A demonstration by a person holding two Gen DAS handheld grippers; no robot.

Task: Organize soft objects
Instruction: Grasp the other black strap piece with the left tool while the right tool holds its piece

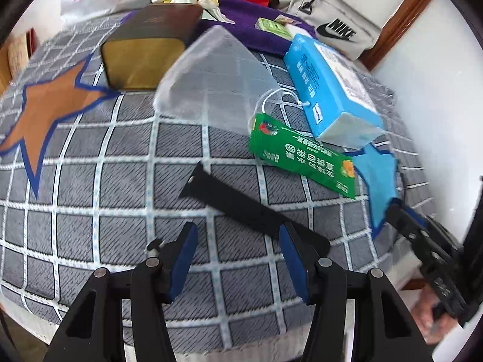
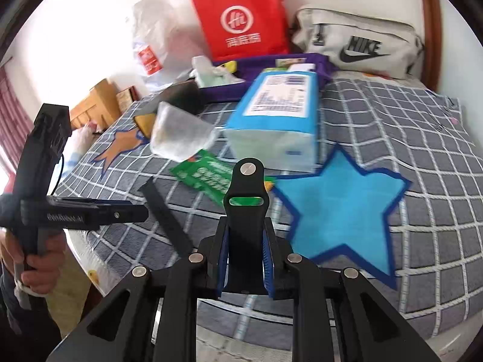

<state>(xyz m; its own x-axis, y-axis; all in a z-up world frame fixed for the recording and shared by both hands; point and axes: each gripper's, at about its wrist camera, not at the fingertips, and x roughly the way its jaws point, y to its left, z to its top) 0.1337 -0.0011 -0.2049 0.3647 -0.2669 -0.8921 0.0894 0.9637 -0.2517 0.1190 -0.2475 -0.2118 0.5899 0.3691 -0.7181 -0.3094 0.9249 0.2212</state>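
A black watch strap half lies flat on the grey checked bedspread, just ahead of my left gripper. That gripper is open, its blue pads apart with nothing between them. The same strap shows in the right wrist view beside my left gripper, which a hand holds. My right gripper is shut on the other strap half, which has a metal stud and a slot and sticks up between the pads. From the left wrist view my right gripper is at the bed's right edge.
Beyond the strap lie a green packet, a white mesh pouch, a blue tissue pack and a gold-brown box. A purple tray, a red bag and a grey Nike bag stand at the back.
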